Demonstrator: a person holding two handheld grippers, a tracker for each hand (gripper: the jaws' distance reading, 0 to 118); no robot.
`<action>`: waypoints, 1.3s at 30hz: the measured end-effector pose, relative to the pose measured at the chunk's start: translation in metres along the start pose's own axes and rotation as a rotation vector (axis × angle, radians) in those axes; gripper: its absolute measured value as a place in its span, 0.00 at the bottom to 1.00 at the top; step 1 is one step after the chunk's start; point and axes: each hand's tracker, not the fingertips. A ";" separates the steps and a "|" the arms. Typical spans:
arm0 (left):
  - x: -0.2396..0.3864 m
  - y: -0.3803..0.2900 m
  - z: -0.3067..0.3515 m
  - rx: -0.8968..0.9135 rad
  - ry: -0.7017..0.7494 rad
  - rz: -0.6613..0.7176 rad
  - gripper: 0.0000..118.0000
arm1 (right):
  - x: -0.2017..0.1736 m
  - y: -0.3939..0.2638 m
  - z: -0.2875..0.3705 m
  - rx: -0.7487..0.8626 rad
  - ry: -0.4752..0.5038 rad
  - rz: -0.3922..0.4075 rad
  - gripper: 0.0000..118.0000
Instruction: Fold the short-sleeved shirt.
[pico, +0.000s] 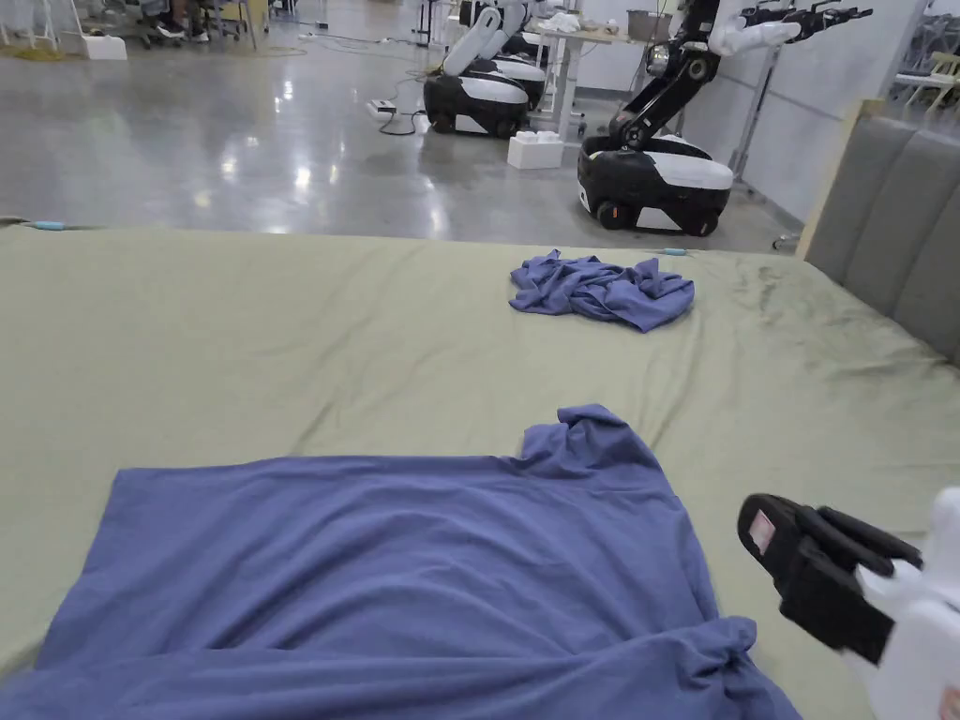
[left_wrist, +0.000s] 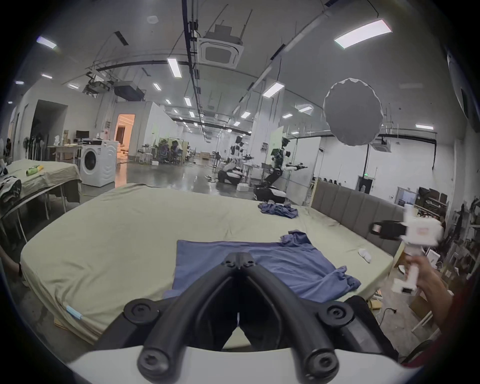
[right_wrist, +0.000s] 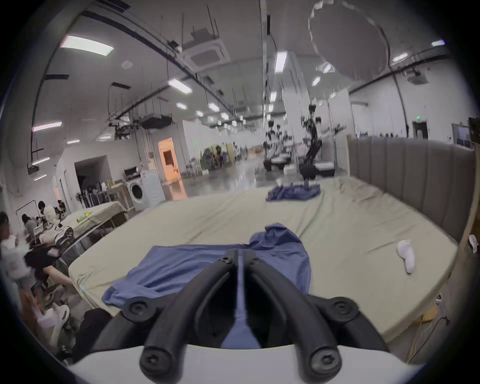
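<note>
A blue short-sleeved shirt (pico: 394, 562) lies spread on the green bed sheet (pico: 281, 356), near the front edge. One sleeve (pico: 591, 436) is bunched at the far right corner and another part is bunched at the near right (pico: 722, 656). My right gripper (pico: 757, 530) hovers to the right of the shirt, held in a hand, jaws together and nothing in them. In the right gripper view its jaws (right_wrist: 238, 258) leave only a thin slit above the shirt (right_wrist: 181, 265). In the left gripper view my left gripper (left_wrist: 239, 263) has its tips touching over the shirt (left_wrist: 285, 262), holding nothing.
A second blue garment (pico: 600, 291) lies crumpled at the far side of the bed. A grey padded headboard (pico: 891, 216) runs along the right. A small white item (right_wrist: 406, 256) rests near the bed's right edge. Wheeled robots (pico: 656, 178) stand on the floor beyond.
</note>
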 end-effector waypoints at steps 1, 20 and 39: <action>0.000 -0.001 -0.004 -0.006 0.000 0.004 0.00 | 0.016 0.010 -0.038 -0.092 -0.027 -0.024 0.29; -0.077 0.005 -0.151 -0.162 -0.028 0.184 0.56 | 0.128 -0.002 -0.346 -0.676 -0.176 -0.068 0.06; -0.150 -0.031 -0.453 -0.788 0.296 0.068 0.02 | 0.107 -0.011 -0.328 -0.645 -0.169 -0.118 0.06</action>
